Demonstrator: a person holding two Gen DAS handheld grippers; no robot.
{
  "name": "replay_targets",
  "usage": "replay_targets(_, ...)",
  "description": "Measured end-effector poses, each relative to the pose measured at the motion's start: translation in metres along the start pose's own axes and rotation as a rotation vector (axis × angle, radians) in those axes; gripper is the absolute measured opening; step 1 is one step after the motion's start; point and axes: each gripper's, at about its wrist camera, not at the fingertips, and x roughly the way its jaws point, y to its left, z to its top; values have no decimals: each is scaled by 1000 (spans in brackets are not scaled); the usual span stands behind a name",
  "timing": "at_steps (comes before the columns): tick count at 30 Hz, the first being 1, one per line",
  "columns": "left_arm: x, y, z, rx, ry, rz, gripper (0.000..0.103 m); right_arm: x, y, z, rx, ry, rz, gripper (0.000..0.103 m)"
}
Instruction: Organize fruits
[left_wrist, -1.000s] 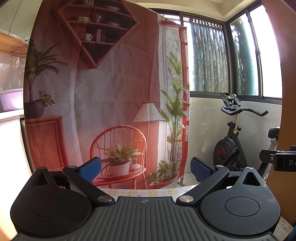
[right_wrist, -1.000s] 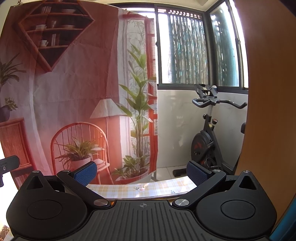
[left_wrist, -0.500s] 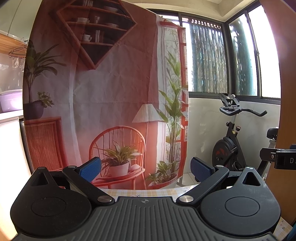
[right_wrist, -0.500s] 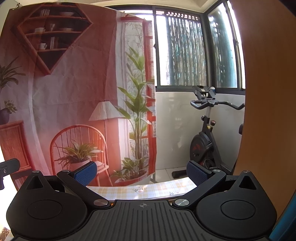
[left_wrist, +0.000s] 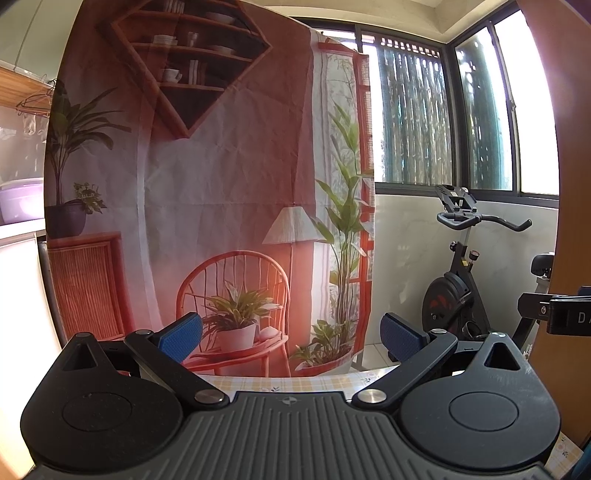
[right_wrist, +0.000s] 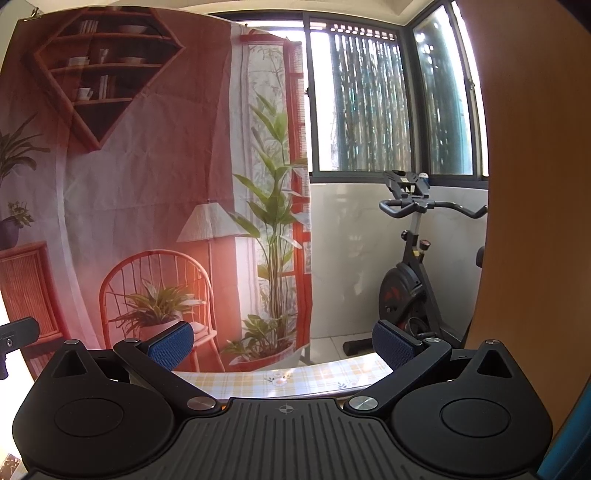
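Fruits are not showing in either wrist view, so where they are lying and which way they are pointing cannot be told. Both views are looking level across the room rather than down. The left tongs (left_wrist: 291, 338) are standing wide open, their blue pads (left_wrist: 181, 335) spread well apart with nothing between them, and are pointing toward a printed backdrop (left_wrist: 229, 177) hanging across the room. Below them only a thin strip of the bench (left_wrist: 280, 384), covered in a yellow checked cloth, is peeking out. The right tongs (right_wrist: 282, 343) are likewise gaping open and gripping nothing, held level and facing the same backdrop (right_wrist: 147, 166), with the checked bench (right_wrist: 295, 376) edge showing just under the pads (right_wrist: 391, 347). An exercise bike (right_wrist: 410, 273) is standing by the white wall under the window (right_wrist: 369, 103), to the right of the backdrop. At the right edge of the left view, part of the other black tool (left_wrist: 557, 315) is jutting in beside a brown wooden panel (left_wrist: 576, 184).
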Motion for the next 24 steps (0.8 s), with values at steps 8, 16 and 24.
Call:
replay_targets(8, 0, 1, 0, -1, 1, 1, 103, 0, 0, 0, -1, -1, -1, 103)
replay_targets(16, 13, 8, -6, -24, 57, 7, 103, 2, -4, -2, 15, 7, 15, 103)
replay_targets(24, 73, 37, -33, -103, 202, 26, 103, 40, -22, -24, 51, 61, 44, 103)
